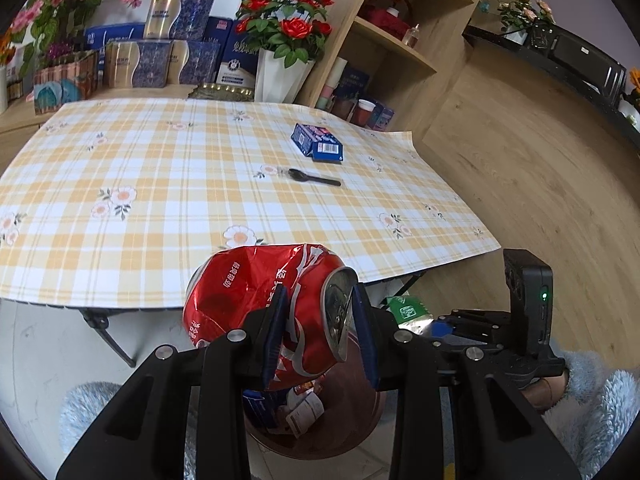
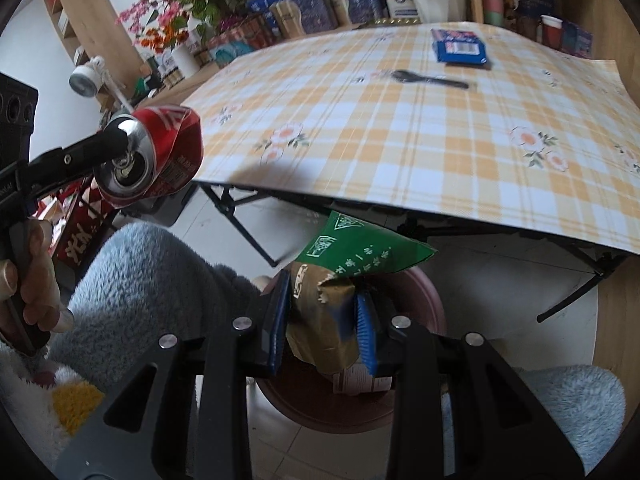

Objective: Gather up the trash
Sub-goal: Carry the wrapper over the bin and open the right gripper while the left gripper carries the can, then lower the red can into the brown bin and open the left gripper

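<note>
crushed red can [image 1: 256, 304] in left gripper [image 1: 320, 332]

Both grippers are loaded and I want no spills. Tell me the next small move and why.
Probably open the left gripper and let the crushed red can drop. It hangs directly over the round brown bin, which already holds trash. The right gripper grips a green-and-tan wrapper over the same bin, so it could release right after.

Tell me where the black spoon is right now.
The black spoon lies on the checked tablecloth, just in front of the blue box, toward the table's right side in both wrist views.
</note>
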A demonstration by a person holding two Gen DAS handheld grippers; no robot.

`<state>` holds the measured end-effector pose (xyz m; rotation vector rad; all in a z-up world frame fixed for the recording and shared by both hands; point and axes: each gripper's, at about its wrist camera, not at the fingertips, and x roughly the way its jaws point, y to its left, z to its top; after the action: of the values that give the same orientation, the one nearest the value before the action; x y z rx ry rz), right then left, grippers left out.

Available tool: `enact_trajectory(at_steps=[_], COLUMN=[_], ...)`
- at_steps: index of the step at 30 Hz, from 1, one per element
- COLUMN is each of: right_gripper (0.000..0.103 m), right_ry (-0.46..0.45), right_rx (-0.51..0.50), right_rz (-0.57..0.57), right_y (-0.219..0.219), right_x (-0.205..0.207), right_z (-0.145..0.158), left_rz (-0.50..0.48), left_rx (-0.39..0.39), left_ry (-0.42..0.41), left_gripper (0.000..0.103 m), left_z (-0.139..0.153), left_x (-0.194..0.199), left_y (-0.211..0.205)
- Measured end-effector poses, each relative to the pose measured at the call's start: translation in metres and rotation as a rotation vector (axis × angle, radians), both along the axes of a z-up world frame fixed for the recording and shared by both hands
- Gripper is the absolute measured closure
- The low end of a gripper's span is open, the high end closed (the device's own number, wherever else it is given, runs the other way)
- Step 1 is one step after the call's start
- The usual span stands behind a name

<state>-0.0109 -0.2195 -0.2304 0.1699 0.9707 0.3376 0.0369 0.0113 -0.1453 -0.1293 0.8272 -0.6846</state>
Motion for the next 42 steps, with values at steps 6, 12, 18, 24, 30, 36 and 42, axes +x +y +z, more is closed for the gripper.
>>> enact_trajectory(at_steps=[6,12,18,24,30,36,42], right_gripper=[0.07,0.063,0.017,0.006,0.006,0.006,0.006], right_ry=[0.053,0.057,0.012,-0.084,-0.281,-0.277,-0.244], right_rx=[-0.012,-0.027,-0.023,-0.01,-0.121,-0.135,-0.134], right_rz=[0.005,0.012,0.002,-0.107,-0.176,-0.218,-0.235], right_y=[0.003,0.007,0.004,-0.029,-0.05,-0.052,-0.053], right_x=[0.004,0.004,0.001,0.001,-0.015,-0.013,-0.007], right_z=[-0.012,-0.012,-0.002,0.02,0.033,0.02,0.012], left_rz=[0.006,0.006,-0.006,-0.064,-0.156,-0.25,-0.304], left_rx=[-0.008,-0.009,-0.006,0.015,0.021,0.043,0.103], left_ry=[0.028,0.037,0.044,0.064,0.086,0.062,0.113], left_gripper=[0.071,0.071,0.071,0.071,0.071,0.071,0.07], left_z=[-0.011,-0.015,-0.019,-0.029,-0.047,-0.063,-0.088], left_x=[0.003,0.005,0.005,0.001,-0.004,-0.008,-0.012], left_y=[0.002,0.003,0.001,-0.01,-0.03,-0.055,-0.074])
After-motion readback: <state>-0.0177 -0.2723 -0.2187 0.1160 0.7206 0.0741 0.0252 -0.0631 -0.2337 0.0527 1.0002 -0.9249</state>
